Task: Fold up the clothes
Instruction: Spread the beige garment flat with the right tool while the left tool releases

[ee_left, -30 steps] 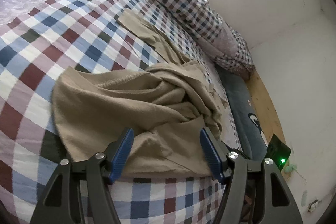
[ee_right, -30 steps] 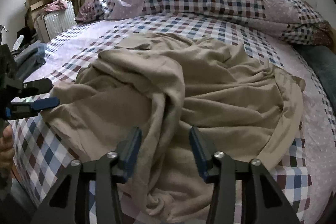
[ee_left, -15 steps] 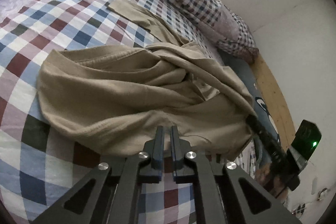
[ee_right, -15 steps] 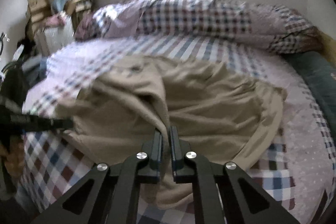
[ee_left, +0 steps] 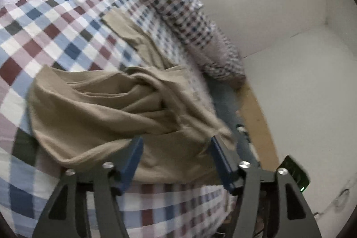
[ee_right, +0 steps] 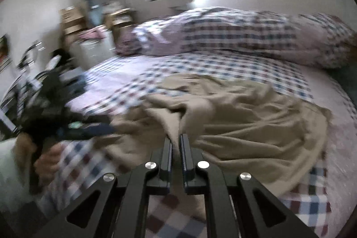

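Meanwhile the left claw (ee_left: 176, 163) had sprung wide, releasing the tan garment (ee_left: 107, 113) still rumpled on the bed (ee_left: 44, 21); the right claw (ee_right: 176, 150), at six o'clock, stayed pinched on cloth.

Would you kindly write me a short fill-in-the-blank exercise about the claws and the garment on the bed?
1. The left claw has its fingers ____.
2. The right claw is shut on the ____ garment.
3. The garment lies on a ____-patterned bedspread.
4. A rolled quilt lies below the bright ____.

Missing words: open; beige; checked; window
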Demonstrator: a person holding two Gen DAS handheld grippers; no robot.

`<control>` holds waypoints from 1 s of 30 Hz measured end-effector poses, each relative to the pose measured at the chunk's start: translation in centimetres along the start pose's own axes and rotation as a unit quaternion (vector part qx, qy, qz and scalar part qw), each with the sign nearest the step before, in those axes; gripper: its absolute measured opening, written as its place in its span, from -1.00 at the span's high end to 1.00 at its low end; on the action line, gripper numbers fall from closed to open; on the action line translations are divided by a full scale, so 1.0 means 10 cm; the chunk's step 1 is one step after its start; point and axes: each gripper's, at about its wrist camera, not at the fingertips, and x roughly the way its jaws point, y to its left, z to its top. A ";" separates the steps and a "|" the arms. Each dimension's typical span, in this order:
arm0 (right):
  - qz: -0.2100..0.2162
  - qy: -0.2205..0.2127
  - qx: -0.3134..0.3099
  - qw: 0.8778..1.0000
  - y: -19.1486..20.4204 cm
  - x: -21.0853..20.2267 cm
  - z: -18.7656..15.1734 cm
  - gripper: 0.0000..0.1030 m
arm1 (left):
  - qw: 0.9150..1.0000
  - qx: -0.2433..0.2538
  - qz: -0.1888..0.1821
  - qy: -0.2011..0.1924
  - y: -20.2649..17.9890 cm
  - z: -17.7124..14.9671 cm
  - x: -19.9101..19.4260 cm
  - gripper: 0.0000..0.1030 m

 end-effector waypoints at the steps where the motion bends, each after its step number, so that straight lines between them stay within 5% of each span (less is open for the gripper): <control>1: 0.014 0.006 -0.014 1.000 0.08 0.01 -0.02 0.88 | 1.000 -0.002 -0.008 -0.001 -0.02 0.00 0.01 -0.47; 15: 0.170 0.087 -0.120 0.974 0.65 -0.03 -0.42 0.90 | 0.999 -0.046 -0.023 -0.009 -0.02 0.02 0.36 -0.48; 19: 0.166 0.099 -0.117 0.974 0.60 -0.02 -0.50 0.85 | 1.000 -0.010 -0.021 -0.018 -0.16 -0.02 0.39 0.77; 20: 0.163 0.102 -0.115 0.975 0.58 -0.01 -0.51 0.84 | 1.000 -0.002 -0.020 -0.020 -0.20 -0.03 0.39 0.87; 22: 0.162 0.103 -0.109 0.975 0.54 -0.04 -0.52 0.78 | 0.999 0.016 -0.019 -0.025 -0.27 -0.05 0.40 0.89; 24: 0.167 0.098 -0.098 0.976 0.48 -0.09 -0.51 0.30 | 0.999 0.034 -0.018 -0.029 -0.34 -0.07 0.41 0.91; 26: 0.178 0.076 -0.079 0.978 0.41 -0.22 -0.48 0.04 | 0.998 0.051 -0.016 -0.033 -0.41 -0.08 0.43 0.92; 30: 0.183 -0.005 -0.022 0.983 0.12 -0.55 -0.33 -0.03 | 0.991 0.128 -0.016 -0.031 -0.69 -0.22 0.42 0.92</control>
